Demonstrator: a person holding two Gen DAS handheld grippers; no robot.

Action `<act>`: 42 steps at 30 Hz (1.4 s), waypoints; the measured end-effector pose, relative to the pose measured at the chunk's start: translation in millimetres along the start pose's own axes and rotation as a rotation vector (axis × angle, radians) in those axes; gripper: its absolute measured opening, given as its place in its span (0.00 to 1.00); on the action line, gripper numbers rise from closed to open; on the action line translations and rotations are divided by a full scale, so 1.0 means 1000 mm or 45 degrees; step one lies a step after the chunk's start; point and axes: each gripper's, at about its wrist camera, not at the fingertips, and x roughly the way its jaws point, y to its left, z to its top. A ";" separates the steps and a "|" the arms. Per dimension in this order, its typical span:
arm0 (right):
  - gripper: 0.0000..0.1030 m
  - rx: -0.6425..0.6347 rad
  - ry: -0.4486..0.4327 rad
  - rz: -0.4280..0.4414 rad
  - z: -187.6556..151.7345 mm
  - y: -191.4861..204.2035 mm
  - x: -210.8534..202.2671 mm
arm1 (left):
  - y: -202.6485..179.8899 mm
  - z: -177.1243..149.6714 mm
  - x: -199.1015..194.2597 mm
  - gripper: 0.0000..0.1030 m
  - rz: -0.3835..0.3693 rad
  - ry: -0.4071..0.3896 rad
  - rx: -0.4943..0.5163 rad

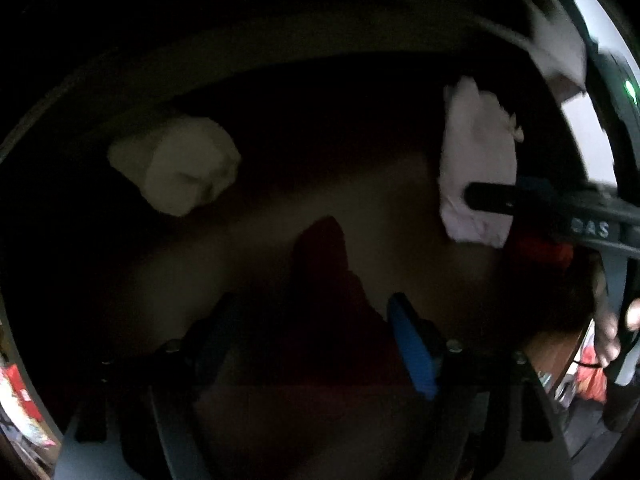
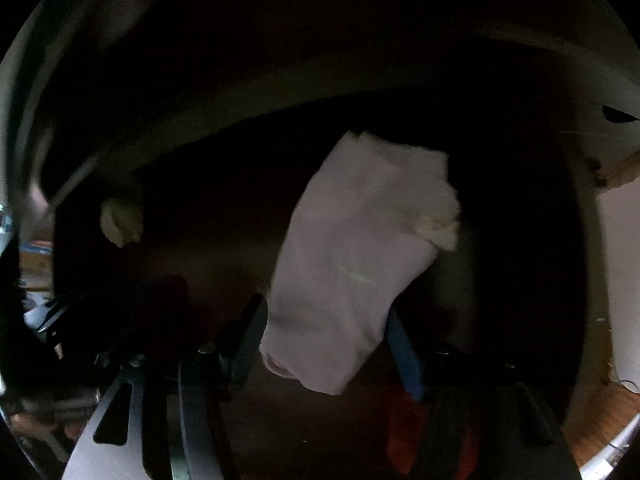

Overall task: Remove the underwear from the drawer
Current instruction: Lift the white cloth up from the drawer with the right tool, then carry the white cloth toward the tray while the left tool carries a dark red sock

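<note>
At the far left of the left wrist view, a white bundled garment (image 1: 176,164) lies near the back wall of the drawer (image 1: 200,76). No claw touches it, and it looks like a piece waiting its turn. Toward the middle, the left claw (image 1: 312,340) points almost straight down into the drawer with its jaws released and standing apart. A dark red garment (image 1: 332,280) sits on the drawer floor between and beyond them. The pads do not seem to press on the cloth, so the claw reads as lined up over the garment to pinch it from above, not as holding it. The gloom makes the cloth's edges hard to trace. Further right, a pale pink garment (image 1: 476,168) lies in the right part of the drawer, and one dark finger of the right claw (image 2: 326,344) crosses its lower end. The right wrist view shows the same pink piece running up between that claw's two fingers, which flank it on either side. The jaws stand apart and appear released around the cloth, though blur leaves some doubt about contact at the blue pad. Straddling the narrow end would give a pinch the most fabric to catch. An orange-red cloth (image 2: 404,432) shows under the right claw, nearest the drawer front. All the underwear is in the drawer and none has been lifted clear.
</note>
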 end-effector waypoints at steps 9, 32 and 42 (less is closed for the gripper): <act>0.41 -0.017 0.009 -0.059 0.002 0.011 0.008 | -0.024 -0.001 0.009 0.42 0.046 0.003 0.111; 0.17 -0.232 -0.547 0.069 -0.066 -0.004 -0.113 | -0.012 -0.026 -0.098 0.33 -0.108 -0.547 -0.085; 0.17 -0.364 -0.721 0.075 -0.105 0.020 -0.151 | -0.023 -0.047 -0.121 0.33 -0.136 -0.706 -0.078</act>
